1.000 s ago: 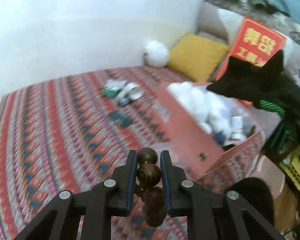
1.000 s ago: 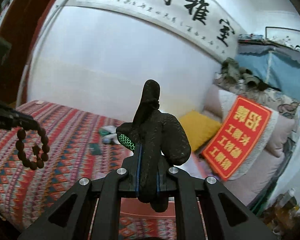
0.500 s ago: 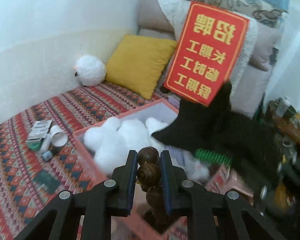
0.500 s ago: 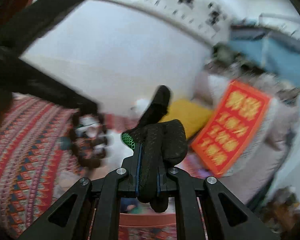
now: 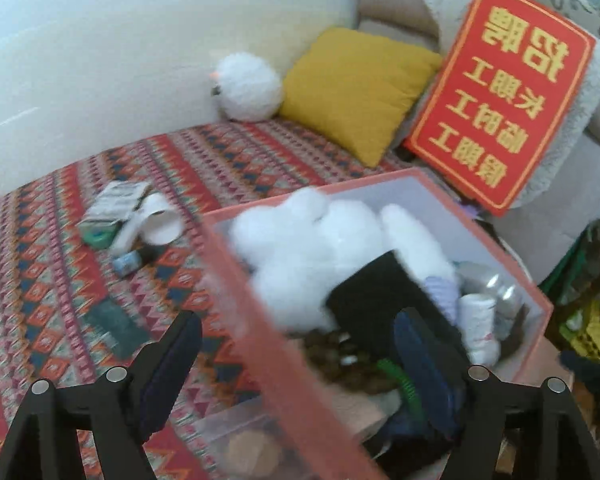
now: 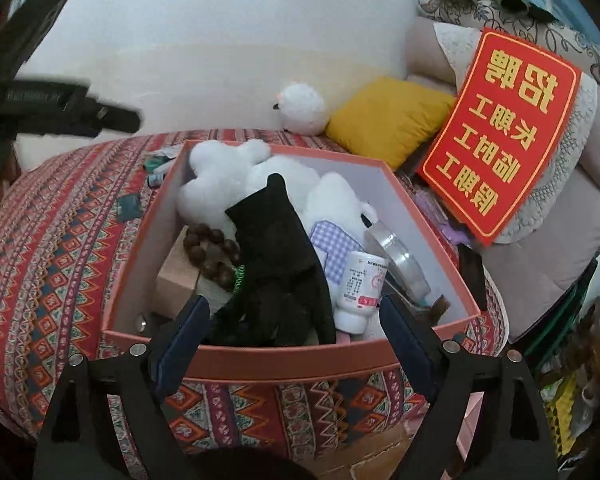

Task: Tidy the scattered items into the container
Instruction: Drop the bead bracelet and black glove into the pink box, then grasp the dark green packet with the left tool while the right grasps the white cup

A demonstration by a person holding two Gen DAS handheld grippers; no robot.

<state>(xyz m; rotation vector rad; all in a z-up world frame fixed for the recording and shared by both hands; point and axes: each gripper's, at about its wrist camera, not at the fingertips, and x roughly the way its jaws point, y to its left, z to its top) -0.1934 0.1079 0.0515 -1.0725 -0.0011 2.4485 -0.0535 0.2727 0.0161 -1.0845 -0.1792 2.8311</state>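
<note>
Both of your grippers are hovering empty over the pink box (image 6: 428, 236).
Your left gripper (image 5: 296, 344) and right gripper (image 6: 296, 320) are holding their jaws spread wide; the black glove (image 6: 276, 248) and bead bracelet (image 6: 210, 248) are lying inside the box, against the white plush (image 6: 228, 176).

Glove (image 6: 276, 264), beads (image 6: 210, 250) in box (image 6: 292, 354); cushion (image 6: 388, 118) behind.

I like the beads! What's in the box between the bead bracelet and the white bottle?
The black glove lies between the bead bracelet and the white bottle, seen in the right wrist view.
</note>
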